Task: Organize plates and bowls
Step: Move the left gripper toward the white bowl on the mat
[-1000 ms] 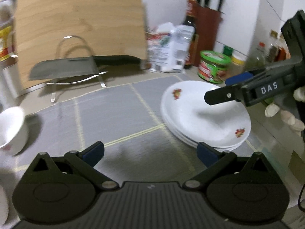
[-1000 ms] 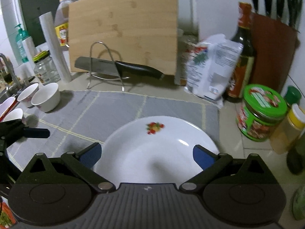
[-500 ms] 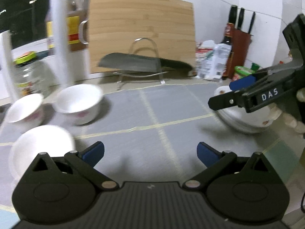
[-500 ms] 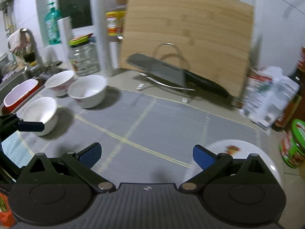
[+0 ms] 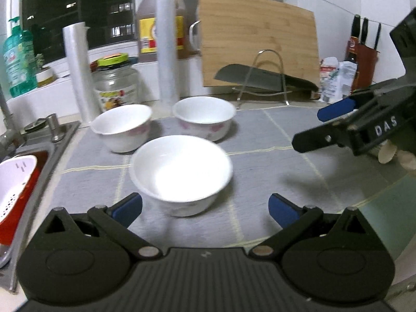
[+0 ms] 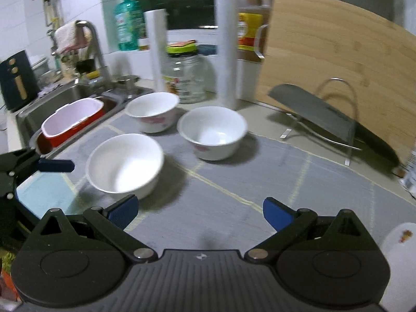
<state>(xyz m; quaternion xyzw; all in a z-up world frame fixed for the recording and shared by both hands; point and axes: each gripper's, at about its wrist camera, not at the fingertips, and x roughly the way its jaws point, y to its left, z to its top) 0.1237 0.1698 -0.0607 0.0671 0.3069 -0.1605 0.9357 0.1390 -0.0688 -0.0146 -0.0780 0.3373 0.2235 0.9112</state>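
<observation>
Three white bowls stand on the grey mat. The nearest bowl sits just ahead of my open left gripper, between its blue fingertips' lines. Behind it are a left bowl and a right bowl with pink flowers. In the right wrist view the same bowls appear: near, far left, far right. My right gripper is open over bare mat; it also shows at the right of the left view. A white plate peeks in at the lower right.
A sink with a red-and-white colander lies left. A glass jar, two white rolls, oil bottles, a bamboo board and a cleaver on a wire rack line the back. A knife block stands far right.
Both grippers have swung left, away from the plate stack toward the bowls. The plates have left the left view; the nearest bowl now sits close before the left gripper.
</observation>
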